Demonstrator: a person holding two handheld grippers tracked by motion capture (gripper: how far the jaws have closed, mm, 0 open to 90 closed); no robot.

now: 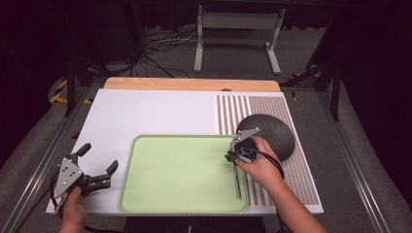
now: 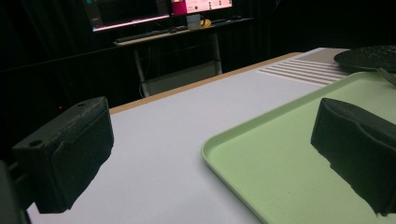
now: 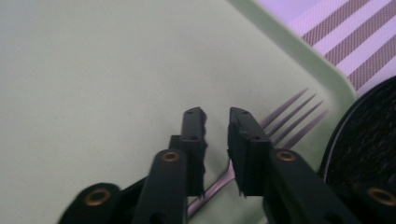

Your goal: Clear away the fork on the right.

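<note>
1. The left gripper (image 1: 99, 167) is hovering nearest the person, just off the left edge of the green tray (image 1: 160, 194). Its jaws are standing wide apart with nothing between them. In the left gripper view one jaw is hanging over the white mat (image 2: 177, 116) and the other over the tray's near left corner.

2. The left hand (image 1: 73, 208) is gripping that tool from below, left of the tray.

3. The fork (image 1: 237, 184) is lying inside the tray, close along its right rim, its handle running toward the tray's near edge.

4. The right gripper (image 1: 233, 155) is hanging over the fork at the tray's right side, and the right hand (image 1: 260, 165) is carrying it across the tray's right rim. In the right gripper view its jaws are parted by a narrow gap, and the fork (image 3: 285, 121) is lying beneath and between them, tines fanning out past the tips. The pads are not pressing on it; the fork is resting on the tray floor.

5. The dark bowl (image 1: 272, 133) is sitting upside down beyond the tray's far right corner, on the striped placemat (image 1: 233, 109).

6. The wooden table edge (image 1: 192, 84) is showing farthest from the tray.
</note>
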